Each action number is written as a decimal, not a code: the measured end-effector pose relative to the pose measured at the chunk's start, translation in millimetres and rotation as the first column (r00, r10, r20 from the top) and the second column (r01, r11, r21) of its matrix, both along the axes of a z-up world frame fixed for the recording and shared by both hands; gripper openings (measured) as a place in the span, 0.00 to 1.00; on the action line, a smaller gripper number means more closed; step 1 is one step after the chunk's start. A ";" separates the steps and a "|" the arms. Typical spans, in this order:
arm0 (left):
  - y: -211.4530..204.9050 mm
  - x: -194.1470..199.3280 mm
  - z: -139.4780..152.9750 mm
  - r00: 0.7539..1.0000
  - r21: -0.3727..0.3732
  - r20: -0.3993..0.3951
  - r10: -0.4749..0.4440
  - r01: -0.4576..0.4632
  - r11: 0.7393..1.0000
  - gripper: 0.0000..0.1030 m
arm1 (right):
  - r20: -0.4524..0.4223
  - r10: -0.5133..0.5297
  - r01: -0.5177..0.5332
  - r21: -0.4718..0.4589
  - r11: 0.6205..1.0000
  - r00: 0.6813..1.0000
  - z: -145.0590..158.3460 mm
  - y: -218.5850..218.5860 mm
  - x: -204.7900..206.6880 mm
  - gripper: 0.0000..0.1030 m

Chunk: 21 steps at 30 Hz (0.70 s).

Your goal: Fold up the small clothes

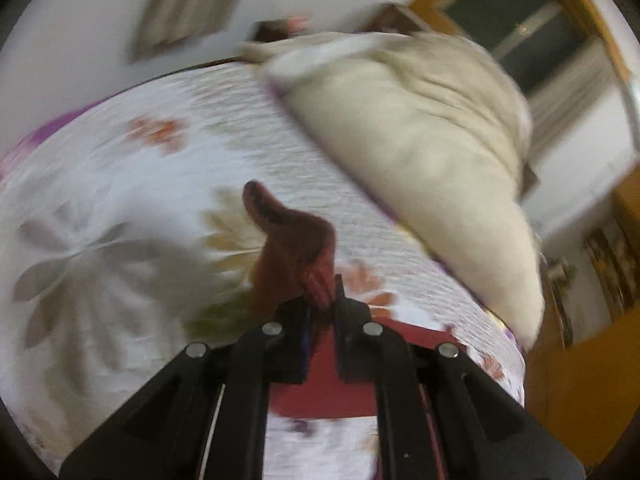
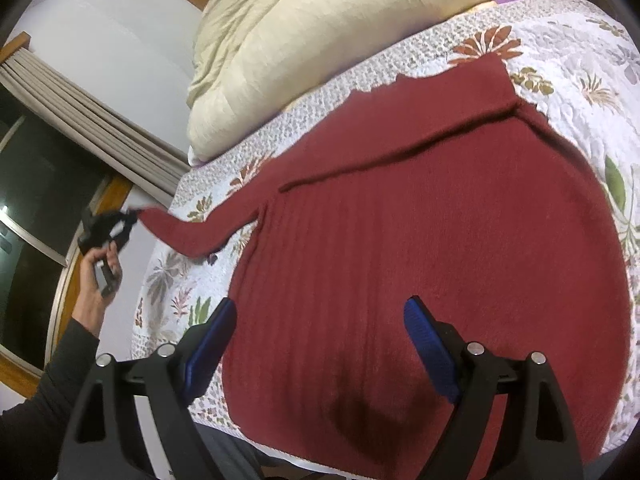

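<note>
A dark red knitted sweater [image 2: 420,220] lies spread flat on a floral quilt [image 2: 580,64], its body filling the near part of the bed, with a cream duvet [image 2: 320,32] heaped beyond it. One sleeve [image 2: 192,232] stretches out sideways past the sweater's left edge, its long axis running across the bed. The left gripper [image 2: 116,226], held in a hand [image 2: 94,280], is clamped on that sleeve's cuff [image 1: 316,280], lifting it clear of the quilt. The right gripper [image 2: 320,340] hovers over the sweater's hem with its blue-padded fingers [image 2: 424,332] spread wide, gripping nothing. Judging by this, the left gripper is placed to carry the sleeve inward across the sweater's body.
</note>
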<state>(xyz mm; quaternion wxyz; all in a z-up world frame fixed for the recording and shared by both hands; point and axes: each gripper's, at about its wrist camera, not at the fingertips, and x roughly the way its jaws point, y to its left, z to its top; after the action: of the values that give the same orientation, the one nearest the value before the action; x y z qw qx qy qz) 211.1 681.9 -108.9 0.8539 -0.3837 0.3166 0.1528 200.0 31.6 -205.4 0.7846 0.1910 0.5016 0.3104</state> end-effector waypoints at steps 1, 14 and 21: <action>-18.8 18.2 7.7 0.999 0.011 0.007 -0.045 0.045 0.999 0.07 | 0.006 -0.005 0.005 0.006 1.000 1.000 2.3 -3.0 0.4 0.84; -204.2 160.6 -53.0 0.925 0.009 -0.098 -0.367 0.370 0.929 0.07 | 0.007 -0.016 0.016 -0.002 1.000 1.000 -4.5 -29.8 8.9 0.84; -250.8 198.4 -141.1 0.860 -0.058 -0.234 -0.454 0.454 0.889 0.09 | -0.018 0.019 -0.019 -0.008 1.000 1.000 -14.8 -25.6 33.3 0.85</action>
<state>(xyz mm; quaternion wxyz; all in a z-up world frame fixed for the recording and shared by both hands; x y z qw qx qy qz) 409.5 431.1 -250.0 0.8207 -0.2774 0.4994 -0.0071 233.4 6.0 -220.2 0.7779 0.1859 0.5117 0.3139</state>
